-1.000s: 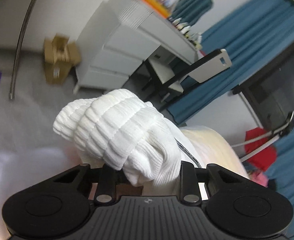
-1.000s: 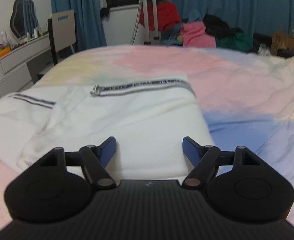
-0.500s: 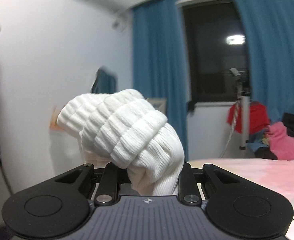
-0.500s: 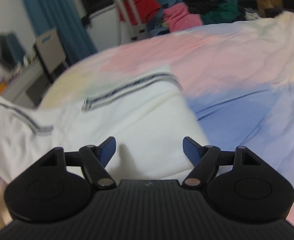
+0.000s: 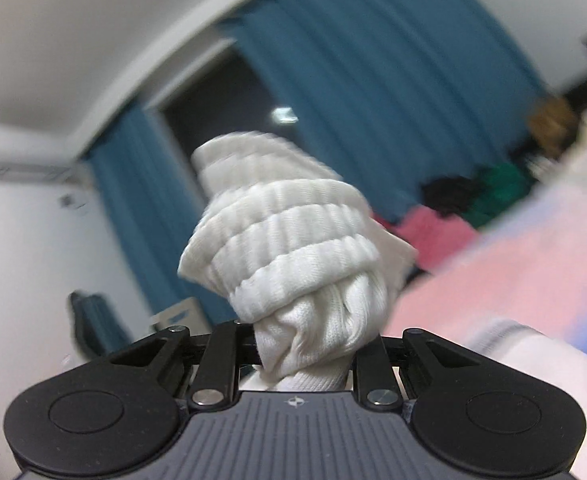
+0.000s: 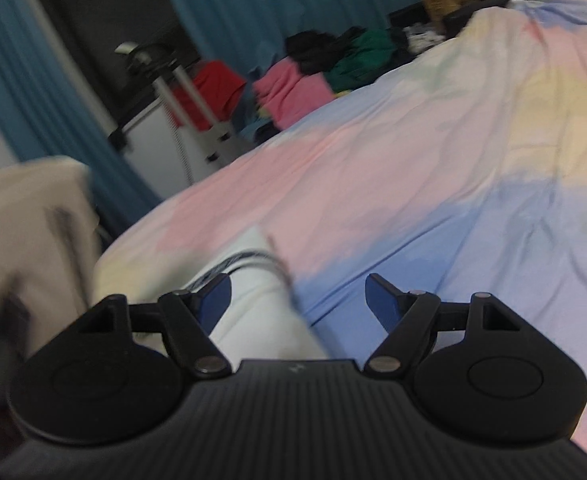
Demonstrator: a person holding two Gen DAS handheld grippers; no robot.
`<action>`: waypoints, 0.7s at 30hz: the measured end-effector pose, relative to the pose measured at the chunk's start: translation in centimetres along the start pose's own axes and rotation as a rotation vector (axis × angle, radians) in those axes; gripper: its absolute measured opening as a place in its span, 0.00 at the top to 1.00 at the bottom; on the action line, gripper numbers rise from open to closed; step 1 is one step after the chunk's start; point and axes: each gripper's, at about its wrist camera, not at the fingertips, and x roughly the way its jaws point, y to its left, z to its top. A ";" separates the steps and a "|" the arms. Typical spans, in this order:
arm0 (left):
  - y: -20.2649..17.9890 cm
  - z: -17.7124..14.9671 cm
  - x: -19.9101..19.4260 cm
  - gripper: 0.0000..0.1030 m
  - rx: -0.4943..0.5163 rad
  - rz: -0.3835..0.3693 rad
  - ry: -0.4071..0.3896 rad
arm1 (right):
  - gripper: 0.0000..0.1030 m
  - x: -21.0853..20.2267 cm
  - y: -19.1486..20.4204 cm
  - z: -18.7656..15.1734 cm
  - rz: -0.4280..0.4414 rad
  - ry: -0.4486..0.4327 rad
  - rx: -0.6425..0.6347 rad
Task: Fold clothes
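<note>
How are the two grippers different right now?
The left gripper is shut on a bunched white ribbed cuff; the right gripper is open and holds nothing. The left gripper's fingers are hidden by cloth, while the right gripper's blue fingers show clearly. The left one has just been closing tighter on the cuff. Both have the same black body.

left gripper (image 5: 305, 354) fingertips hidden by cuff (image 5: 285, 240)

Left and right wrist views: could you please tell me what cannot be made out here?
- Left wrist view: the left gripper fingertips, buried in the bunched white ribbed cuff.
- Right wrist view: the white garment, partly behind the open right gripper and blurred.
- Right wrist view: the clothes pile, blurred.
</note>
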 end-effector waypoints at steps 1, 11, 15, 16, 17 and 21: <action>-2.1 -0.2 -0.2 0.80 0.042 -0.038 0.007 | 0.27 0.0 -0.5 0.2 -0.001 -0.006 0.017; -10.6 -1.7 -0.4 0.49 0.297 -0.258 0.115 | 0.24 1.2 -2.9 0.4 0.130 0.042 0.150; -7.9 -1.4 -0.5 0.18 0.309 -0.326 0.144 | 0.24 1.6 -2.7 0.1 0.202 0.073 0.184; -7.2 -1.5 -0.5 0.18 0.311 -0.351 0.153 | 0.24 1.7 -2.6 0.0 0.214 0.081 0.189; -6.0 -2.0 -0.1 0.18 0.314 -0.370 0.165 | 0.24 1.8 -2.5 -0.1 0.226 0.089 0.191; -1.9 -4.1 -1.7 0.16 0.298 -0.382 0.189 | 0.24 2.3 -1.6 -0.9 0.263 0.146 0.187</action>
